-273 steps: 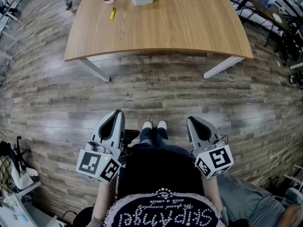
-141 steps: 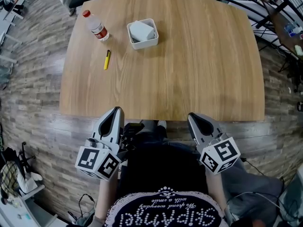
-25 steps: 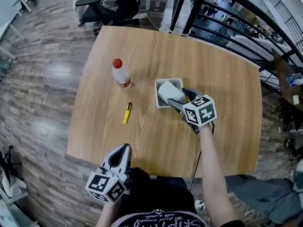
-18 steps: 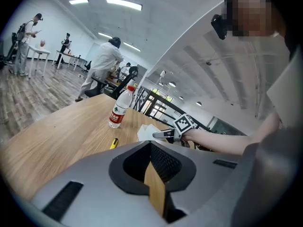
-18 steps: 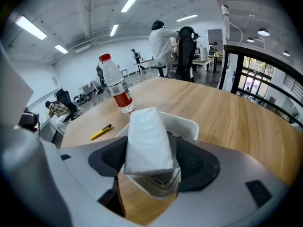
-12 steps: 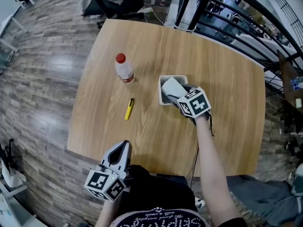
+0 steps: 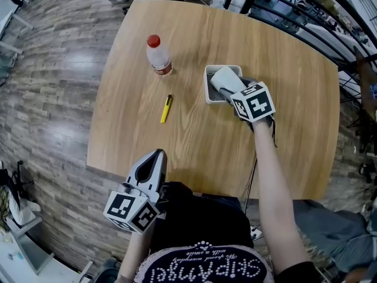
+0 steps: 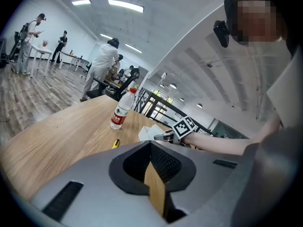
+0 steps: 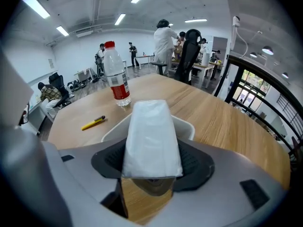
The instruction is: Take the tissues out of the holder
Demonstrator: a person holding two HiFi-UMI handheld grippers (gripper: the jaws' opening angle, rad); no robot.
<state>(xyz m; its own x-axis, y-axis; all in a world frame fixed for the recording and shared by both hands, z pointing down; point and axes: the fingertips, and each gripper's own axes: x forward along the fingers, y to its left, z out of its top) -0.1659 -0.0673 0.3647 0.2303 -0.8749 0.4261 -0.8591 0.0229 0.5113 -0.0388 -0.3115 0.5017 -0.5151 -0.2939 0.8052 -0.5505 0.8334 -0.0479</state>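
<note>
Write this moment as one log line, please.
right gripper: jaws just closed in on tissue pack between them | tissue pack: tilted in holder | left gripper: shut, empty

Sported a black top (image 7: 200,229) with white beaded lettering (image 7: 203,269) curving across the front, and a short dark sleeve (image 7: 297,271) on the right, forearms bare. Came kitted with a matched pair, left gripper (image 7: 156,153) and right gripper (image 7: 232,86): smooth pale-grey moulded shells tapering to rounded noses, with black textured pads (image 8: 165,162) set in a dark hollow. Wore bold black-and-white square markers on the left cube (image 7: 131,210) and the right cube (image 7: 254,102), plus a thin black cable (image 7: 253,173) trailing along the right arm.
</note>
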